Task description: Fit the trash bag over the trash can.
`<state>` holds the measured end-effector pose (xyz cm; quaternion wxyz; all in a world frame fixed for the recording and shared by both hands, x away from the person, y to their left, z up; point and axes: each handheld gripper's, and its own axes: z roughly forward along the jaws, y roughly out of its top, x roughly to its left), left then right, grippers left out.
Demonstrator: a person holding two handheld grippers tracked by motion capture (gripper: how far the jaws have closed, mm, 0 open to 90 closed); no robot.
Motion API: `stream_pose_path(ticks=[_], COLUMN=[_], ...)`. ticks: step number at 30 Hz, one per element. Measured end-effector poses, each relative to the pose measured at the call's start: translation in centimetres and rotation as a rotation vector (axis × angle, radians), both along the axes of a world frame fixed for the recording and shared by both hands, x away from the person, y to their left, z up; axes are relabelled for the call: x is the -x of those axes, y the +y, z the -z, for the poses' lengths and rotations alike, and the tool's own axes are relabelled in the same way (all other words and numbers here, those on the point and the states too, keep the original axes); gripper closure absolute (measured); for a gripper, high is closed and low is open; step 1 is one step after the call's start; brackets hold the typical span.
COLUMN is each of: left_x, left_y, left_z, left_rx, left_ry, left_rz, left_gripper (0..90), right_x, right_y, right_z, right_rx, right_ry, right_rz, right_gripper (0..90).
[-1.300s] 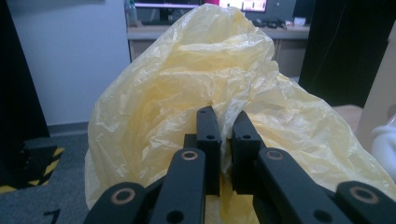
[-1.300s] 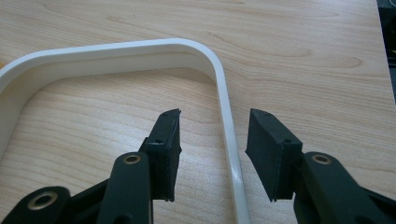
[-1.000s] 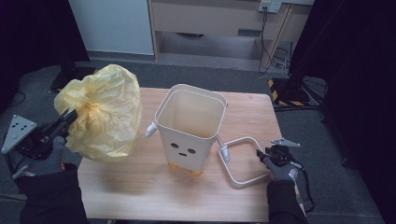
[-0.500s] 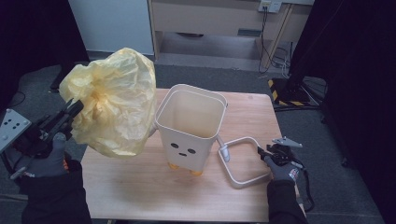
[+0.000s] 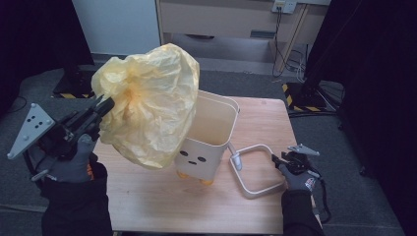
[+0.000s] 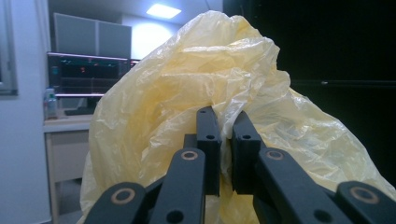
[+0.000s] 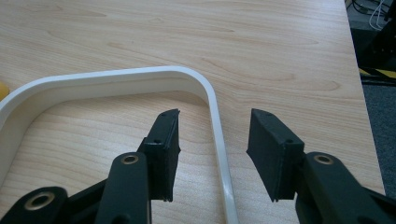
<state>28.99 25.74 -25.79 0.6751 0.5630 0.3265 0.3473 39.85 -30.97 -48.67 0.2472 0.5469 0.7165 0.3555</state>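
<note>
Bag [image 5: 150,110]: yellow, upper left of frame, pinched in the left gripper [image 5: 101,105], billowing over the bin's [image 5: 209,132] left rim (mouth lies right of the bag). Right gripper [image 7: 212,149]: jaws spread astride the handle [image 7: 217,121], lower right, not pressing.

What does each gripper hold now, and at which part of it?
The left gripper holds the yellow plastic bag, pinching a fold of its film. The right gripper holds nothing: its open jaws straddle the bin's white handle without touching.

Bin [image 5: 209,142] partly behind yellow bag [image 5: 152,110]
</note>
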Motion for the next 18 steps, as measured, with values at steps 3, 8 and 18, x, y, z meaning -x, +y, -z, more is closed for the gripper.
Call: stream_pose_path(ticks=[3,8,18], left_x=[-0.4,-0.8,-1.8], left_y=[-1.2,-2.9,-7.0], left_z=[-0.5,-0.7,-0.6], left_rx=[-0.013,-0.032,-0.060], left_ry=[-0.037,-0.041,-0.035], left_rz=[0.047,0.081,0.169], left_gripper=[84.4,84.3,84.1], right_x=[0.0,0.0,0.0], right_y=[0.0,-0.1,-0.2], right_z=[0.0,-0.1,-0.2], right_rx=[0.000,0.002,-0.008], right_ry=[-0.002,-0.009,-0.010], right_rz=[0.001,0.000,0.005], right_gripper=[53.3,53.2,53.2])
